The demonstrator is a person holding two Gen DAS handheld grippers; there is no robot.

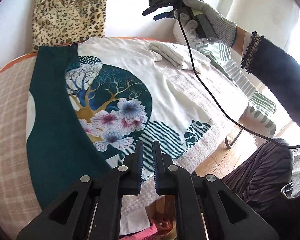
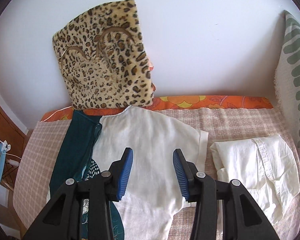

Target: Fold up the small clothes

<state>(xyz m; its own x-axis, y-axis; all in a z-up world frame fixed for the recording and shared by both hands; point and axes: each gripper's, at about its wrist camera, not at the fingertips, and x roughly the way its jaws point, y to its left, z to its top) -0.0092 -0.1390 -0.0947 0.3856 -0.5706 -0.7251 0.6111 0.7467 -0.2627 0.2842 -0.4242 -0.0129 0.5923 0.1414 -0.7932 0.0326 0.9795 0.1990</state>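
on the checked cover (image 2: 240,120) of the bed the printed top (image 1: 114,100) lies flat, its green side (image 1: 54,104) turned in over the tree print, which looks like a first fold made so the top narrows into a strip. the white side with its short sleeve (image 2: 202,146) is not yet folded in. a folded white shirt (image 2: 256,164) sits just beside that sleeve, probably set aside as done, and a leopard cushion (image 2: 106,64) leans on the wall behind. the left claw (image 1: 148,146) hangs over the near hem with its jaws almost together and nothing between them; whether it touches the cloth i cannot tell. the right claw (image 2: 153,160), in a gloved hand (image 1: 206,20), is raised clear above the white side, jaws partly open and empty, the sleeve just right of it.
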